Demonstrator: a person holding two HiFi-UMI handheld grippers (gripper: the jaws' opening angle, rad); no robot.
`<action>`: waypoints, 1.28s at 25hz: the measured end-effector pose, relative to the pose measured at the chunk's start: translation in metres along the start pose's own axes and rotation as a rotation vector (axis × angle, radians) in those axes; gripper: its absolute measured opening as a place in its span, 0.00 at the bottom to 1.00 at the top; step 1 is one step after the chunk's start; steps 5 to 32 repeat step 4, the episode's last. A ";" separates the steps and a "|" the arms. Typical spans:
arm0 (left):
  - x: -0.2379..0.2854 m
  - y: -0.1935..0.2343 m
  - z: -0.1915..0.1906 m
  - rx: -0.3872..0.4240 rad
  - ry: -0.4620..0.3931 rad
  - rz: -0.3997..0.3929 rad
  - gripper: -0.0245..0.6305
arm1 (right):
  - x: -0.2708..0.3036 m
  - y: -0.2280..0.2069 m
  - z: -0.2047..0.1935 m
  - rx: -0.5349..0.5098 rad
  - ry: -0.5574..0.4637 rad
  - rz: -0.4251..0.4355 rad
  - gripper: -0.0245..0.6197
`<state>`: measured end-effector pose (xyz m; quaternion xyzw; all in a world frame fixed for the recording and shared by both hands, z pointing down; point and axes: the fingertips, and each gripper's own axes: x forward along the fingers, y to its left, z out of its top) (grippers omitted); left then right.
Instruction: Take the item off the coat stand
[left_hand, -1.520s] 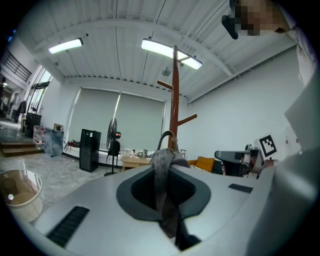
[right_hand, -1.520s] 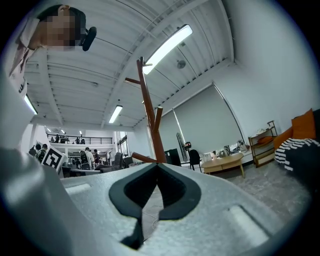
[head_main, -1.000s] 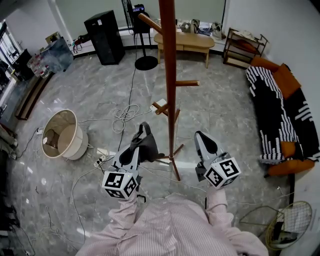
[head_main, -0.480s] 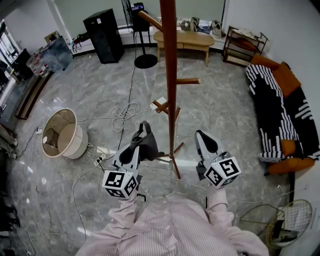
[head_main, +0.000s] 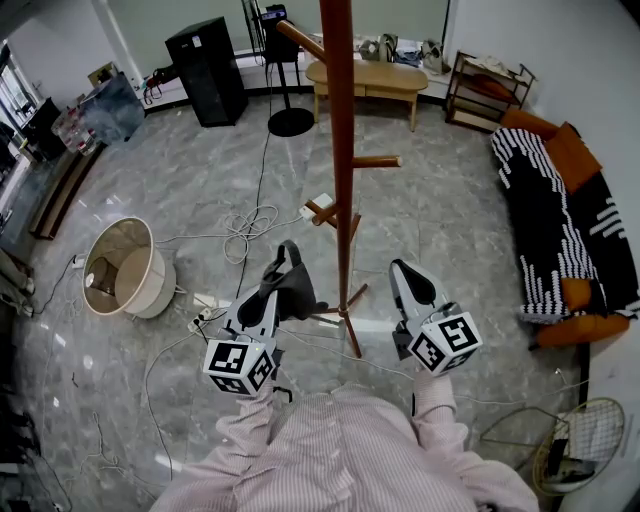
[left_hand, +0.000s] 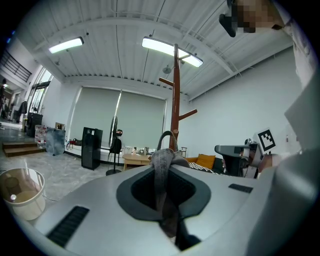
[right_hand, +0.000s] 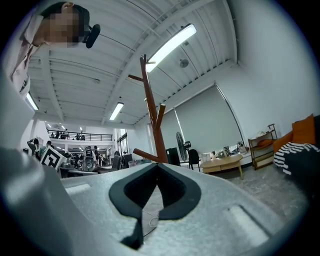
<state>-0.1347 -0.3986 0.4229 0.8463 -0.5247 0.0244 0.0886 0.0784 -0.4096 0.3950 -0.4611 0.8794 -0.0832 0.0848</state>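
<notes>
I hold the left gripper (head_main: 272, 296) low in front of me. Its fingers are clamped on the grey fabric item (head_main: 297, 295), and a dark loop stands up above the pinched cloth. The item hangs from that grip just left of the coat stand (head_main: 341, 150), clear of its pegs. The right gripper (head_main: 405, 272) sits on the other side of the pole, with its fingers closed tip to tip and nothing between them. Both of my striped sleeves (head_main: 340, 455) fill the bottom of the head view.

The stand's brown pole rises from splayed feet on a grey marbled floor (head_main: 180, 190). Short pegs angle off the pole at several heights. White cables (head_main: 248, 232) coil across the tiles to the left of the stand, and a power strip (head_main: 203, 318) lies near my left gripper. A beige lampshade (head_main: 125, 268) lies tipped on its side further left.

Against the far wall a black cabinet (head_main: 208, 72) stands beside the round base of a floor fan (head_main: 291, 123). Next comes a low wooden table (head_main: 368, 82) with small things on it, then an open shelf rack (head_main: 487, 92) in the corner. A sofa (head_main: 560, 230) runs along the right wall, draped with a black-and-white striped throw and orange cushions. A wire basket (head_main: 588, 440) lies on the floor at the lower right.
</notes>
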 end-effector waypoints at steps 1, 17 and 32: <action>0.000 0.000 0.000 0.000 0.000 0.000 0.07 | 0.000 -0.001 0.000 0.006 0.002 -0.006 0.05; 0.001 0.001 0.001 0.000 0.001 0.001 0.07 | 0.000 -0.002 -0.001 0.020 0.008 -0.020 0.05; 0.001 0.001 0.001 0.000 0.001 0.001 0.07 | 0.000 -0.002 -0.001 0.020 0.008 -0.020 0.05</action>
